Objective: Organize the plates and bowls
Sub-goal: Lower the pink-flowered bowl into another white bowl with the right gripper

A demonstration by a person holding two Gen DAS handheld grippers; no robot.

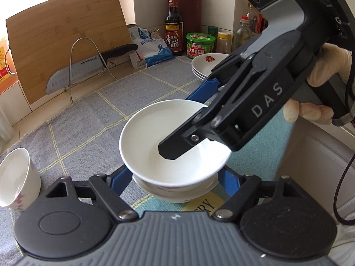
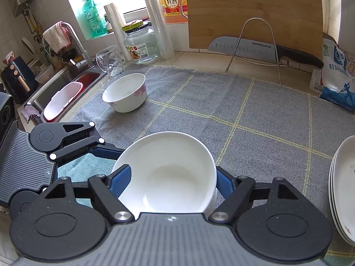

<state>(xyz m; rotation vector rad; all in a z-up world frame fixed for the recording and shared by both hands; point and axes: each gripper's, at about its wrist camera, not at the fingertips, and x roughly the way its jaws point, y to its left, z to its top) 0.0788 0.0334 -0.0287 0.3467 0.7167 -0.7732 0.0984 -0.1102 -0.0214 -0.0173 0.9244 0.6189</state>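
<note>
While both grippers tilt downward, left fingers [image 1: 124, 177] bracket the lower bowl [image 1: 177, 194]; right fingers [image 2: 121, 180] straddle the top bowl [image 2: 166, 173], unclamped.

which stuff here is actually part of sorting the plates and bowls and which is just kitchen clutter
Part of the job:
- stacked white ceramic bowls
- single white bowl with pink flowers
- stack of white plates

Just lying about:
- bamboo cutting board
- steel knife with black handle
- clear glass jar
- dark vinegar bottle
- white and blue salt bag
</note>
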